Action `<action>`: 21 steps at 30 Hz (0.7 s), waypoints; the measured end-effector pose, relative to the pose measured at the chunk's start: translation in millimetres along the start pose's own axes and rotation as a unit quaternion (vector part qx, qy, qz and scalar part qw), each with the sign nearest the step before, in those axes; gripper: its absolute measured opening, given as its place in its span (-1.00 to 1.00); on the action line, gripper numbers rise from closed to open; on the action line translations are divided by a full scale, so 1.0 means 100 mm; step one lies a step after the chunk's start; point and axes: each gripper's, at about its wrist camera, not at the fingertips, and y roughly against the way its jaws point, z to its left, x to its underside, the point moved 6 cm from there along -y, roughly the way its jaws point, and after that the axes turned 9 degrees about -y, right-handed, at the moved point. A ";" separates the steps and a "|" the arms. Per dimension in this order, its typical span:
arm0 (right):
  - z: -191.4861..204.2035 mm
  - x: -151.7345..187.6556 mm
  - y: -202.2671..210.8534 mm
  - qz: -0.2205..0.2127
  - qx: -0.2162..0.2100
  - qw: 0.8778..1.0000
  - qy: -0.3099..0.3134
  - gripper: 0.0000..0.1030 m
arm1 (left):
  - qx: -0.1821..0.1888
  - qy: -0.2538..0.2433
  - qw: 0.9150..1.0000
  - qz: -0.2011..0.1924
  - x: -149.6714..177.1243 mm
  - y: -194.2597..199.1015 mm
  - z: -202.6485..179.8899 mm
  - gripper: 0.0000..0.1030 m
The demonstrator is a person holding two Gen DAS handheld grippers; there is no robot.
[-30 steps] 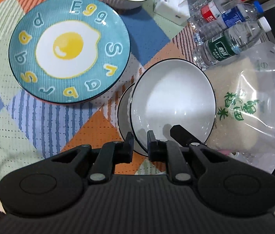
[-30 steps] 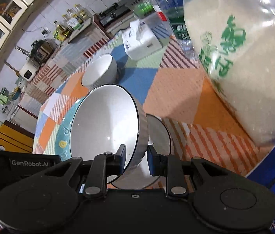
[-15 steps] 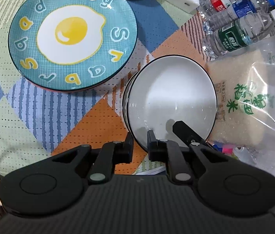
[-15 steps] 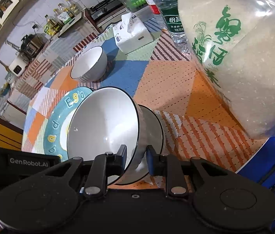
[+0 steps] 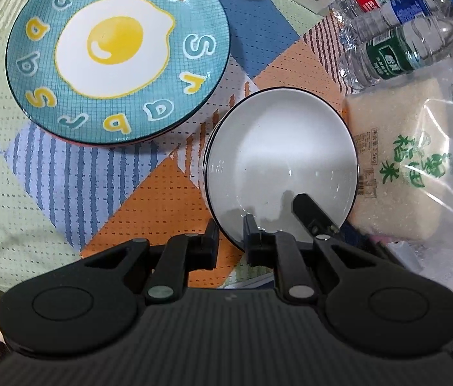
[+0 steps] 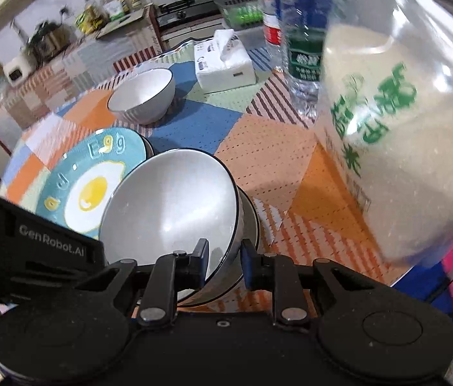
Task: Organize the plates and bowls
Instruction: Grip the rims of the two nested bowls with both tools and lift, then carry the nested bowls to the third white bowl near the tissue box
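- A white bowl [image 5: 282, 157] with a dark rim is seen at centre right of the left wrist view, tilted and nested in a second bowl [image 6: 252, 222] whose rim shows just behind it in the right wrist view.
- The near rim of the white bowl is clamped by the left gripper [image 5: 230, 239], one finger inside and one outside.
- The same bowl is gripped at its rim by the right gripper [image 6: 224, 262], whose fingers are closed on the bowl wall at lower centre of its view.
- A teal egg plate [image 5: 117, 53] is seen at upper left of the left wrist view, resting on the patchwork-covered counter [image 5: 65, 177], near the bowls but apart from them.
- A third bowl [image 6: 142, 95] is seen upright at upper centre-left of the right wrist view, beside a tissue box [image 6: 224, 64].
- A bag of rice [image 5: 419, 167] is seen at right, just beside the bowls, with water bottles [image 5: 400, 48] above it.
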 end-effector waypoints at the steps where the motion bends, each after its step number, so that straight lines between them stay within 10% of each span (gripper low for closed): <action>1: 0.03 -0.01 -0.01 -0.001 0.012 1.000 0.019 -0.52 | -0.002 0.000 1.000 0.000 0.00 0.00 0.00 -0.74; 10: 0.04 -0.08 -0.05 0.004 0.048 0.993 0.105 -0.49 | 0.008 -0.002 1.000 -0.015 -0.02 0.02 0.02 -0.60; 21: -0.21 -0.23 0.25 0.009 -0.093 0.992 0.086 -0.46 | -0.017 -0.085 0.994 -0.062 -0.13 0.41 -0.11 -0.56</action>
